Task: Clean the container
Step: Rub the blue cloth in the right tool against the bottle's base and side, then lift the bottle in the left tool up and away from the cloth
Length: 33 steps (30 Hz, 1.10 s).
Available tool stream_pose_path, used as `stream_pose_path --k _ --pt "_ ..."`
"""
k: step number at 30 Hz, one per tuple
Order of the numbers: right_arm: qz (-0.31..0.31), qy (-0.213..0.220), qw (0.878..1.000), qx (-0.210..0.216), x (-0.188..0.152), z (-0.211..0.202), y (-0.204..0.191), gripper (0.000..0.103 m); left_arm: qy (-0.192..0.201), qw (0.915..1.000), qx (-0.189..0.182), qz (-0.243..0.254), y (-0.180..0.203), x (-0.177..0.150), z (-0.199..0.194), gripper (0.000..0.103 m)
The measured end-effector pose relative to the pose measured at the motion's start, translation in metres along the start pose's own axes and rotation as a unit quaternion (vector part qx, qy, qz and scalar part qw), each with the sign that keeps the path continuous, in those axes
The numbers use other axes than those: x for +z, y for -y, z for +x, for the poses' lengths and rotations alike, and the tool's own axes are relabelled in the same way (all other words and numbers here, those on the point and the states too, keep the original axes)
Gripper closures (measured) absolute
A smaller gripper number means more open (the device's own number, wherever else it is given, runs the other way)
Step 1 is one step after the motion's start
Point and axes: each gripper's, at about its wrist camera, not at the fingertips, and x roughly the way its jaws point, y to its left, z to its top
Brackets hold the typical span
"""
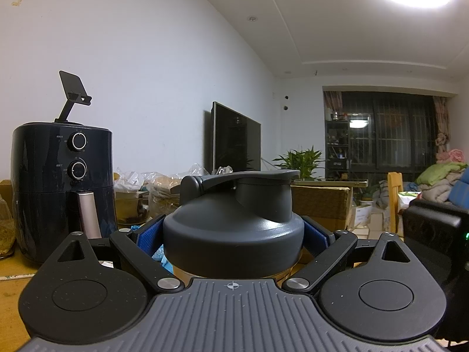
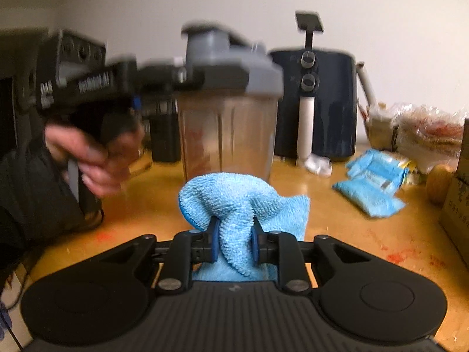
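Observation:
A clear shaker bottle (image 2: 225, 135) with a grey flip-top lid (image 1: 234, 220) stands upright on the wooden table (image 2: 351, 234). My left gripper (image 1: 234, 234) is shut on the lid, its blue pads (image 1: 148, 237) pressed to both sides. In the right wrist view a hand (image 2: 96, 158) holds that left gripper (image 2: 164, 79) at the bottle's top. My right gripper (image 2: 233, 243) is shut on a light blue microfibre cloth (image 2: 234, 199). The bunched cloth sits just in front of the bottle's lower wall; contact cannot be told through the blur.
A dark air fryer (image 2: 316, 102) with a phone stand on top stands behind the bottle. Blue packets (image 2: 372, 182) and plastic-wrapped food (image 2: 425, 132) lie at the right. A cardboard box (image 2: 457, 199) sits at the far right edge. Red stains (image 2: 395, 258) mark the table.

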Motion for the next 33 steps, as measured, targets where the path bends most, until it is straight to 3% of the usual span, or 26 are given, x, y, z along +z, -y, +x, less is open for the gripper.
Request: stream_pose_path --k 13,29,33 --pt "0.019 0.127 0.992 0.004 0.017 -0.026 0.003 0.086 -0.001 1.0000 0.003 0.001 0.002 0.000 -0.001 0.008" --pt "0.024 0.133 0.991 -0.004 0.012 -0.029 0.000 0.087 0.000 1.0000 0.004 0.000 0.001 0.000 0.000 0.007" --pt "0.022 0.130 0.991 -0.007 0.010 -0.029 -0.002 0.092 -0.001 1.0000 0.004 0.000 0.000 0.000 0.000 0.007"
